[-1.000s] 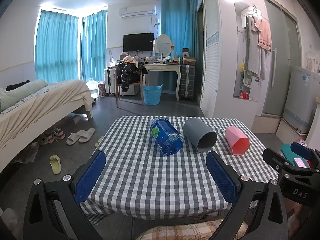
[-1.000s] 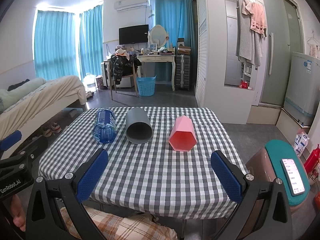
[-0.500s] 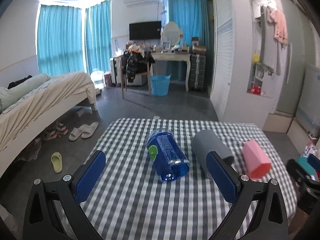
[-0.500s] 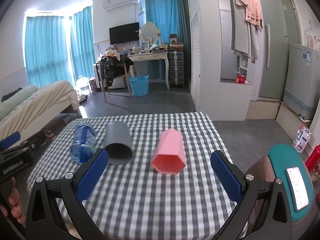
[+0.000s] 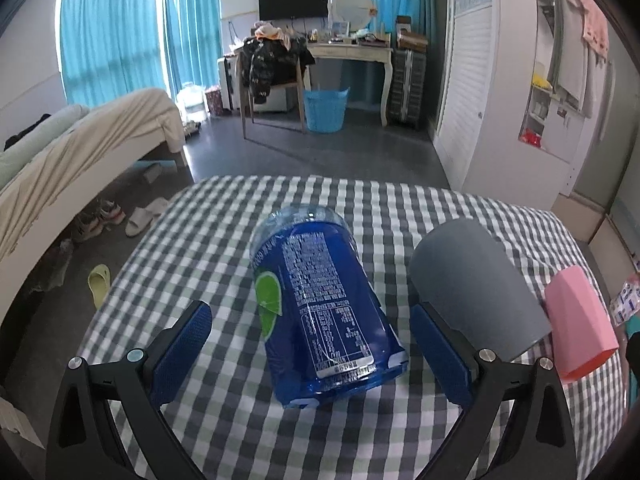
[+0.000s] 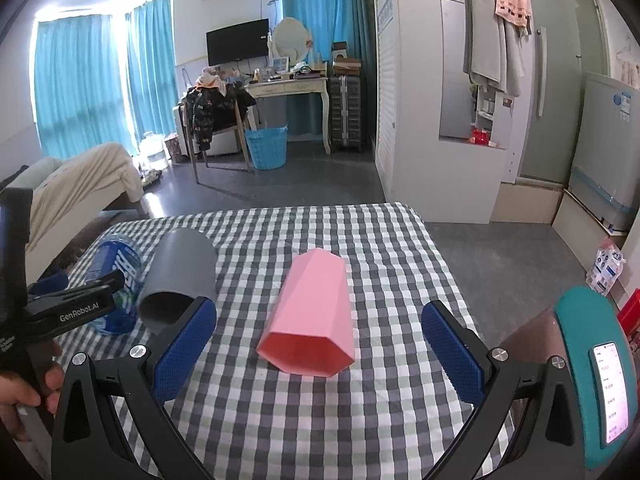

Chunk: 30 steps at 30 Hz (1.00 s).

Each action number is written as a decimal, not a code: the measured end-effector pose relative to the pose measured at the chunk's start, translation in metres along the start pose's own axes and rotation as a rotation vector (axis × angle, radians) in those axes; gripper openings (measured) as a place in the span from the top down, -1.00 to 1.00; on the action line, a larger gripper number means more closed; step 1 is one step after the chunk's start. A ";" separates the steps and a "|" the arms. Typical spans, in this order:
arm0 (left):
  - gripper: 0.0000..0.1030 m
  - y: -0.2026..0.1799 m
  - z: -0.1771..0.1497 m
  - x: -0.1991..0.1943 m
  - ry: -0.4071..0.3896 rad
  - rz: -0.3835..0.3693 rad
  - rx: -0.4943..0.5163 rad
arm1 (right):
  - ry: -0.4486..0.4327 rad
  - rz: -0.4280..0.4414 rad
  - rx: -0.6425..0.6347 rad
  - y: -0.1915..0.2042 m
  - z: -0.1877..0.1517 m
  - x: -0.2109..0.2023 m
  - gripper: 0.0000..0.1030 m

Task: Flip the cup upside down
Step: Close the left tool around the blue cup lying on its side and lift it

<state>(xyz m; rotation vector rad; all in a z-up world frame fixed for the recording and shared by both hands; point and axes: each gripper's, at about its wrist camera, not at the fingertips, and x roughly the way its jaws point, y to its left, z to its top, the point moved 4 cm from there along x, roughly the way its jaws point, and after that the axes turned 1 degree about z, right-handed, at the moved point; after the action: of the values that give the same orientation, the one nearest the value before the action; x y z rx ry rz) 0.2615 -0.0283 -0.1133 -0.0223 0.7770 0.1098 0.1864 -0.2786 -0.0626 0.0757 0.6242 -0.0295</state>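
Cups: three lie on their sides in a row across the checked table (image 6: 384, 240), open mouths facing the person.
Blue cup (image 5: 320, 308): clear plastic with a blue printed label, leftmost of the three, lying between the blue pads of the left gripper (image 5: 310, 354), which touch neither side of it.
Grey cup (image 5: 476, 288): just beside the blue one, on its right; the left gripper's right finger (image 5: 440, 352) overlaps its near edge from the left wrist view.
Pink cup (image 6: 312, 316): faceted, apart from the grey one, its mouth pointing between the right gripper's fingers.
Left gripper: jaws spread wide, held low over the near half of the table and aimed along the blue cup's length; from the right wrist view its black body sits in front of that cup, a bare hand (image 6: 24, 384) gripping the handle below.
Right gripper (image 6: 318, 354): jaws wide apart, holding nothing, level and pointed straight at the pink cup's mouth, just short of it.
Off the table's right edge: a teal device (image 6: 596, 376) with a lit phone screen.
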 end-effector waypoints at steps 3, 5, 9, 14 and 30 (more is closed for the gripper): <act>-0.47 -0.002 -0.005 0.008 0.032 -0.047 -0.002 | 0.005 0.003 -0.001 -0.001 -0.001 0.006 -1.00; -0.46 -0.001 -0.005 0.005 0.032 -0.062 0.003 | 0.011 0.005 -0.004 0.000 -0.003 0.009 -1.00; -0.44 0.001 -0.011 -0.003 0.046 -0.088 0.007 | 0.008 0.002 -0.003 0.002 -0.002 0.009 -1.00; -0.42 0.005 -0.026 -0.026 0.067 -0.112 0.016 | -0.017 -0.008 -0.006 0.005 0.002 -0.007 -1.00; -0.38 0.006 -0.101 -0.104 0.090 -0.155 0.087 | -0.058 0.018 -0.030 0.024 -0.010 -0.084 -0.99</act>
<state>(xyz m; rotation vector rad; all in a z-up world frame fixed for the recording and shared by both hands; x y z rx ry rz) 0.1164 -0.0378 -0.1122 -0.0054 0.8667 -0.0730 0.1134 -0.2530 -0.0204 0.0509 0.5659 -0.0043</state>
